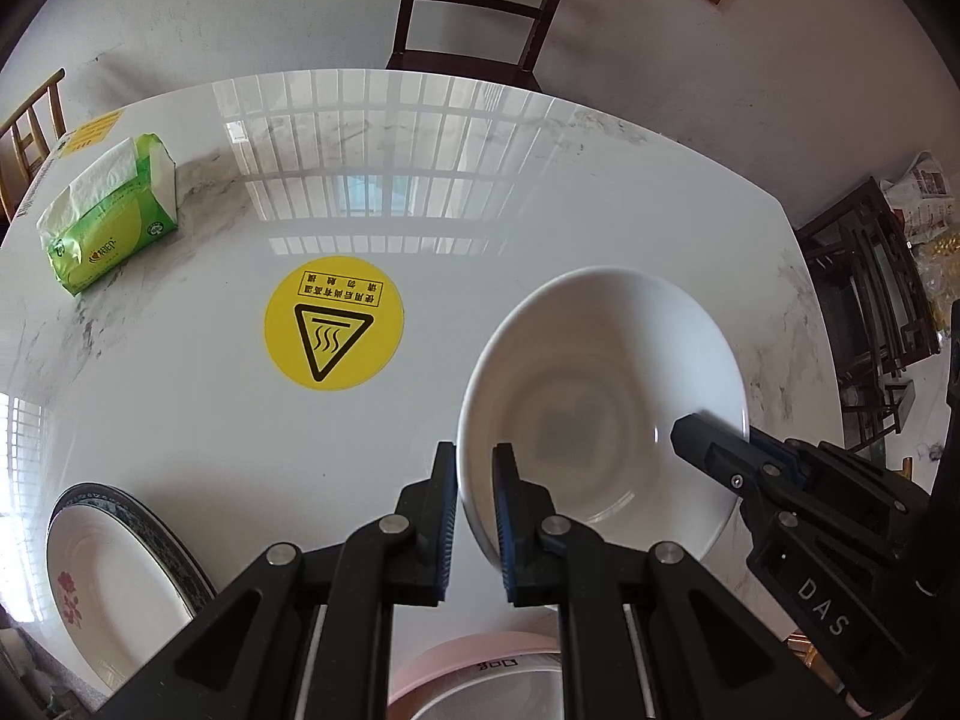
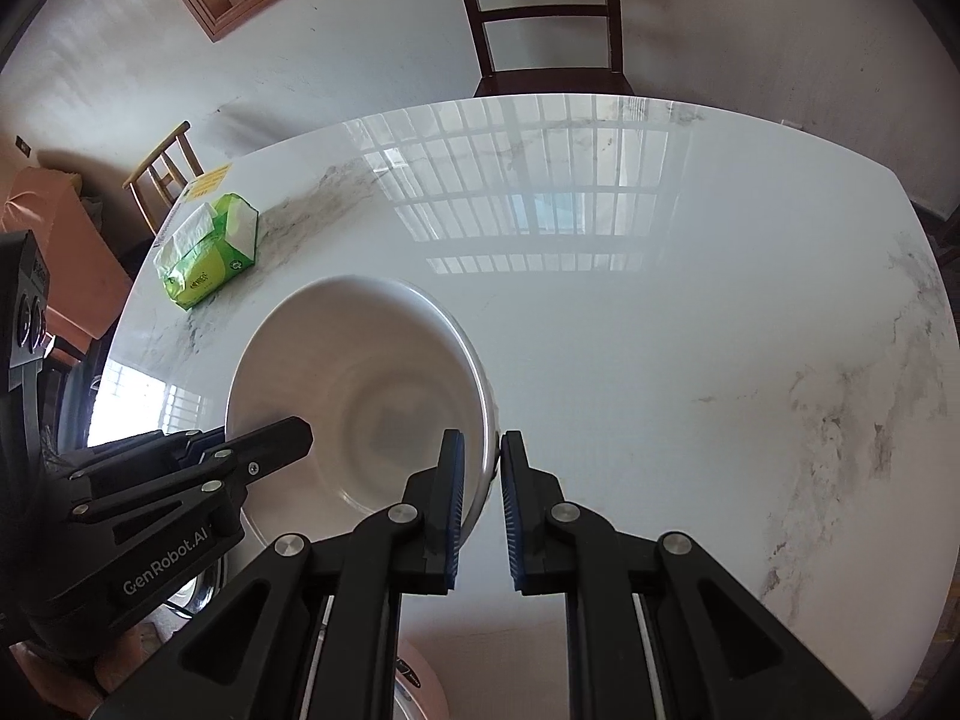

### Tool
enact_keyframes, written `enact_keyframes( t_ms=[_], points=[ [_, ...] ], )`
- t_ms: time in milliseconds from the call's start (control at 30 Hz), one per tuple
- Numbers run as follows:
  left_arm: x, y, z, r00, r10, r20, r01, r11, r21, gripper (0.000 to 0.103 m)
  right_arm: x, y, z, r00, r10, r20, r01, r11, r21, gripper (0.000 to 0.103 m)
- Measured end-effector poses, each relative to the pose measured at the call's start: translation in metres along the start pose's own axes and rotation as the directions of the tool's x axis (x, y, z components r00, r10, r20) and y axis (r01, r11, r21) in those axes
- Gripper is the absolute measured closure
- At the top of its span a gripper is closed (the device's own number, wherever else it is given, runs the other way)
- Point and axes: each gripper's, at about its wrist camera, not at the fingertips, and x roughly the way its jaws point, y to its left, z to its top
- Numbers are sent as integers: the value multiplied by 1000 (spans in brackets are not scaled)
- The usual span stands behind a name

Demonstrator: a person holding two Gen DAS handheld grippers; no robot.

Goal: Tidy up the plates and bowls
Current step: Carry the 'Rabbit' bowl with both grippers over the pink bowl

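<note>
In the left wrist view, the left gripper point(image 1: 474, 516) is clamped on the near-left rim of a white bowl point(image 1: 600, 414), one finger outside the wall and one inside. The right gripper point(image 1: 714, 450) comes in from the right and grips the opposite side of the rim. The bowl seems to hang tilted above the marble table point(image 1: 420, 192), not resting on it, though the gap below cannot be seen directly. This view alone shows a round yellow warning sticker point(image 1: 334, 322) to the left of the bowl, a flowered plate point(image 1: 108, 570) with a dark patterned rim at the near left, and a pink-rimmed dish point(image 1: 480, 678) at the near edge under the fingers. A green tissue pack point(image 1: 111, 213) lies at the far left. In the right wrist view, the right gripper point(image 2: 480, 510) is closed on the right rim of the same bowl point(image 2: 360, 390), and the left gripper point(image 2: 264, 450) holds the other side. The sticker and the flowered plate do not show here; this view gives instead the wide bare right part of the table point(image 2: 720, 330). The step in hand is probably a two-handed carry of the bowl. The next move calls for keeping both hands level and together, then lowering the bowl onto its stack before the jaws loosen.
</note>
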Motion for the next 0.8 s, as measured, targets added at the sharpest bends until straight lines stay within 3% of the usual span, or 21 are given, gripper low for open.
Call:
enact_keyframes(
  t_ms=[800],
  points=[
    [-64,4,-111,1000,29,-9,-29,999,20,92,-60,46,-101,1000,-2,-1,1,998,-63,90]
  ],
)
